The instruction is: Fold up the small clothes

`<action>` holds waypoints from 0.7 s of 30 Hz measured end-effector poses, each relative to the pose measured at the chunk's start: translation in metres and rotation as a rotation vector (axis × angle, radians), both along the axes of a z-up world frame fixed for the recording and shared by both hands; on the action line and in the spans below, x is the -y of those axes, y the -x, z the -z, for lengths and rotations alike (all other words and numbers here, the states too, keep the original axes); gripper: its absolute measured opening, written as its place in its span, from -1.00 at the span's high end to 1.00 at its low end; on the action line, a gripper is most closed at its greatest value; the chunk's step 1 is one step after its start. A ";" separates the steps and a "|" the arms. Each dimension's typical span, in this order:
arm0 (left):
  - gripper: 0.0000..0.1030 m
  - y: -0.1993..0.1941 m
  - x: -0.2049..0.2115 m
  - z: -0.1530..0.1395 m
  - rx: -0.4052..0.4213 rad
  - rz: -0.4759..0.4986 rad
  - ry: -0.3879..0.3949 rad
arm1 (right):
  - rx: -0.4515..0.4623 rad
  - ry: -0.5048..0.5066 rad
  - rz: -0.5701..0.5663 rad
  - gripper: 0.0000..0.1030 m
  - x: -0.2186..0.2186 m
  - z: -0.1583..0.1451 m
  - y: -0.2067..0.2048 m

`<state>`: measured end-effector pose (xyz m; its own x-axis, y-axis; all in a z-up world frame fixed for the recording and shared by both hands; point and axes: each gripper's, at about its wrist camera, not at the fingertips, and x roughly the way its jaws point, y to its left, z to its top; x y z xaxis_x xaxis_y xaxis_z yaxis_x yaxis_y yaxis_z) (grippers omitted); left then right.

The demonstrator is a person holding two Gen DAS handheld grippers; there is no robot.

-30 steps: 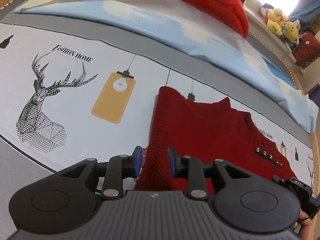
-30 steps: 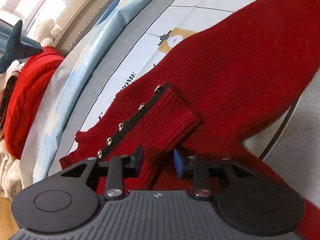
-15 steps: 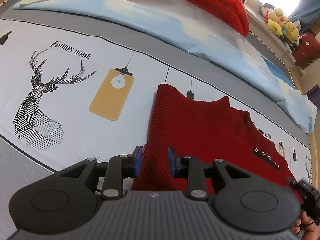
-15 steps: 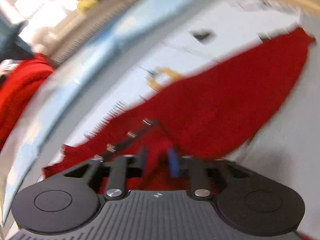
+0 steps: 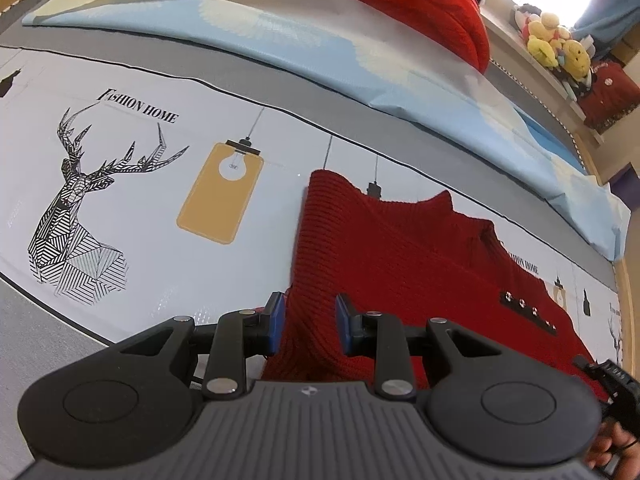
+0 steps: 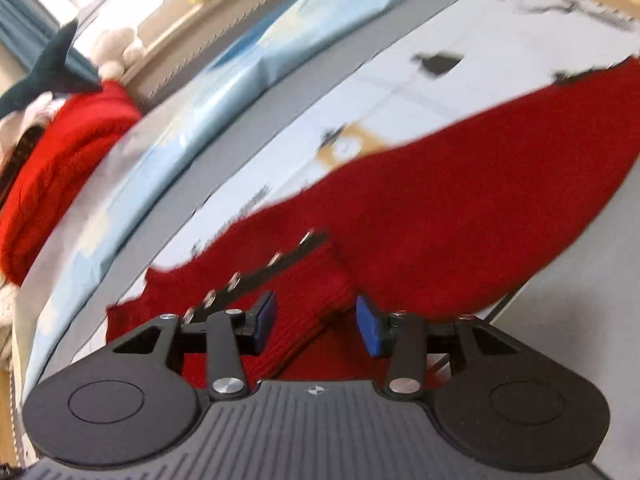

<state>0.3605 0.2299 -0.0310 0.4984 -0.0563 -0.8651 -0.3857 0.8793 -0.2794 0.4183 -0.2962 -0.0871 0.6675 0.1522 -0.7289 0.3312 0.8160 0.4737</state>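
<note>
the red knit sweater (image 5: 400, 256) lies spread on the printed bedsheet (image 5: 160, 208) of the bed, just below a folded light blue cloth (image 5: 320, 40). the left claw (image 5: 309, 326) has its blue pads parted around a raised fold of the sweater's edge; whether they pinch it, i cannot tell. the right claw (image 6: 316, 322) is released, its pads standing apart on either side of the sweater's studded cuff (image 6: 296, 280). the right wrist view is motion-blurred. plush toys (image 5: 556, 46) sit on a far ledge.
</note>
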 end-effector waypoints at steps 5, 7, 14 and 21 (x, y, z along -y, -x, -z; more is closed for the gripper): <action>0.41 0.002 0.014 -0.001 0.002 0.047 -0.028 | 0.001 0.033 0.180 0.11 0.086 -0.003 0.014; 0.41 0.003 0.023 0.001 0.000 0.090 -0.044 | -0.013 0.049 0.272 0.11 0.125 0.000 0.022; 0.41 0.006 0.059 0.010 -0.018 0.245 -0.098 | -0.109 0.016 0.488 0.08 0.215 0.036 0.029; 0.41 0.008 0.054 0.010 -0.017 0.236 -0.118 | 0.006 -0.012 0.564 0.18 0.244 0.048 0.036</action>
